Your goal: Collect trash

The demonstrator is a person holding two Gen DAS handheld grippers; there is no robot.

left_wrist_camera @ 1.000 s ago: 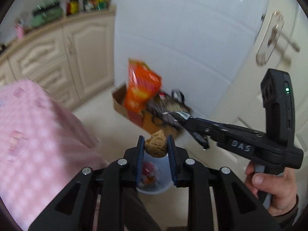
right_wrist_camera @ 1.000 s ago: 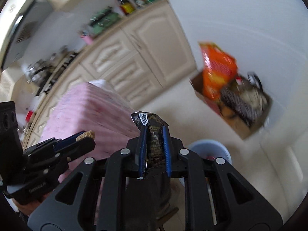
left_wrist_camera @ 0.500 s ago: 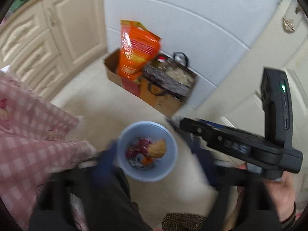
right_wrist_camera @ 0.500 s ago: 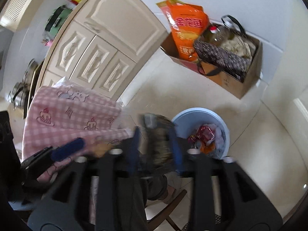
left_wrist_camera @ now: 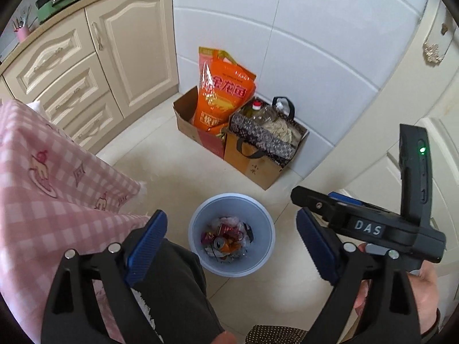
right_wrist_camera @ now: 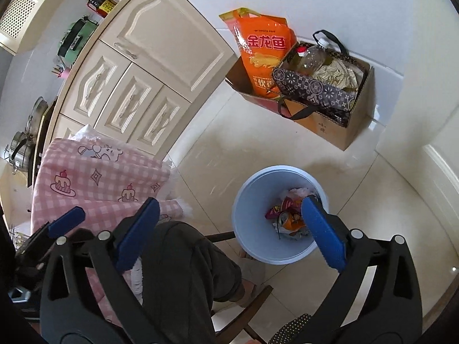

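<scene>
Hovering over round pale-blue plastic bin (left_wrist_camera: 200, 223) | left gripper (left_wrist_camera: 229, 246) spread wide, nothing held | right gripper (right_wrist_camera: 229, 229) likewise | wrappers, can seen inside

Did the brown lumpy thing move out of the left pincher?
Yes. A second ago the left gripper pinched it above the bin. Now that gripper is open and empty, and the lump can't be picked out among the trash inside.

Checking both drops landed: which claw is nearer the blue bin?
Hard to call; perhaps the right claw, whose right finger overlaps the blue bin rim in its view. The left claw frames the bin between open fingers, above it.
</scene>
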